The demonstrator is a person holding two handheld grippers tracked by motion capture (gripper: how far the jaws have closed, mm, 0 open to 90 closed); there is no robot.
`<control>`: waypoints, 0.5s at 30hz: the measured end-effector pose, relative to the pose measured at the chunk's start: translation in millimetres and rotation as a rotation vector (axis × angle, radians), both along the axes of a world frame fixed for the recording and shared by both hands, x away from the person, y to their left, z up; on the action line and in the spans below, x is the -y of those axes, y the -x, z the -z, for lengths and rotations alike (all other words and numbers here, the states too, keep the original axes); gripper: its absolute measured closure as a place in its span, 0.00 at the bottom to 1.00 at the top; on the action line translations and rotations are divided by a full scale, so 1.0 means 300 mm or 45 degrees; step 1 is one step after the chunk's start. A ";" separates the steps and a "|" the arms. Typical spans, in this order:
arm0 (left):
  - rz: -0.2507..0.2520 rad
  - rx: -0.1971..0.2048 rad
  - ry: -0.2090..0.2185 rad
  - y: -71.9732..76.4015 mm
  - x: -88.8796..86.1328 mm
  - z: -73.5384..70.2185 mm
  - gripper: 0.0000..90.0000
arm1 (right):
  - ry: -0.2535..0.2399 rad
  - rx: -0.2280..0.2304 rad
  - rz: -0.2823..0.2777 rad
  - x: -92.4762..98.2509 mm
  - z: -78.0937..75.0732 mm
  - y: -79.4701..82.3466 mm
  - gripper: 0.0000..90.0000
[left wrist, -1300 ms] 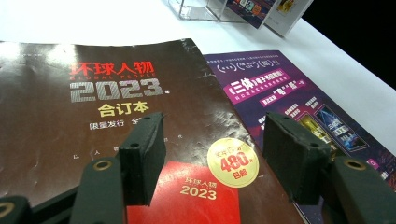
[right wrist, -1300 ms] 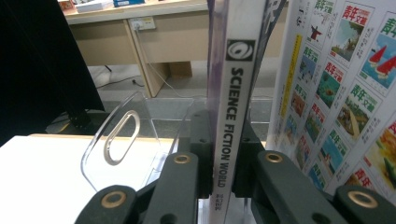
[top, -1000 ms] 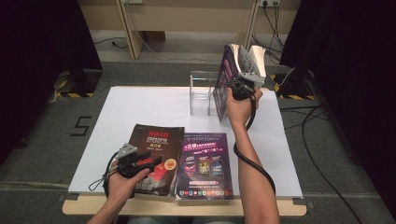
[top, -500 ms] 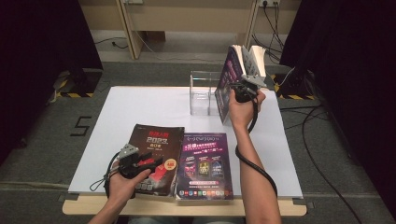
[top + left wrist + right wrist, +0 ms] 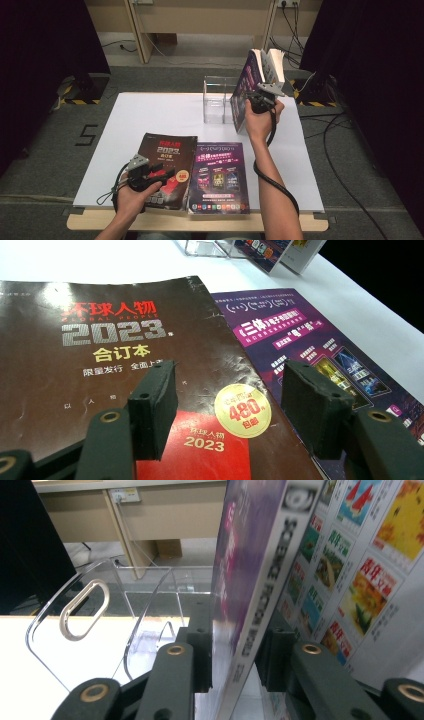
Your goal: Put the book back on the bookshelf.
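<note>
Dark curtains close in both sides of the room, and between them a white table (image 5: pixel 165 120) carries everything we work with. At its far edge stands a clear acrylic file holder (image 5: pixel 218 99), and against its right side two books stand upright: a purple-covered science fiction magazine (image 5: pixel 246 85) and, just behind it, a white-covered digest (image 5: pixel 278 64).

Our right gripper (image 5: pixel 254 100) sits on the purple magazine. In the right gripper view the spine (image 5: pixel 260 575) rises between the two jaws, and the pads have just been opening; a gap shows on the right side, so the grip is loosened and no longer clamped. Our left gripper (image 5: pixel 227 410) hovers with its jaws wide apart and nothing between them, over the brown 2023 annual volume (image 5: pixel 167 165) lying flat at the near edge, with a purple leaflet (image 5: pixel 218 175) beside it.

We judge the risk to be in this release. The magazine leans rather than sitting inside a slot of the holder, so, once freed, it could tip toward us or slide along the acrylic wall and fall flat, perhaps taking the white digest with it. Pulling the right hand back carelessly could also catch the spine on a pad.
</note>
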State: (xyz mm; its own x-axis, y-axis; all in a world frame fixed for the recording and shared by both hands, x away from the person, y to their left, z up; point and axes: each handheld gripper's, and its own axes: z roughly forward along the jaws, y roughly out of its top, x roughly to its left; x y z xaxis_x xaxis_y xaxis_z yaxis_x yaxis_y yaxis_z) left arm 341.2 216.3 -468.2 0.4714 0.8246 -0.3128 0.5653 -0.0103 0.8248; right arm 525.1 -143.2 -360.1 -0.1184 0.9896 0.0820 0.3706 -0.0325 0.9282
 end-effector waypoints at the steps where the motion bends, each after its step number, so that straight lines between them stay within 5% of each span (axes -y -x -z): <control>1: 0.001 0.001 0.000 0.000 0.000 0.000 0.43 | 0.001 -0.005 -0.002 0.001 0.003 0.001 0.79; 15: 0.004 0.001 -0.004 0.002 0.006 0.000 0.42 | -0.021 -0.005 -0.024 0.014 0.000 0.033 0.69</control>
State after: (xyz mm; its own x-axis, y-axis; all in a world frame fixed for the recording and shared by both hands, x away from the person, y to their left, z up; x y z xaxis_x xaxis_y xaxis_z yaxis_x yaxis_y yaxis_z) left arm 340.6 214.5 -468.3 0.4742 0.8242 -0.3096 0.5646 -0.0149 0.8252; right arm 515.3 -147.2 -360.2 -0.1363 0.9857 0.0989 0.3748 -0.0411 0.9262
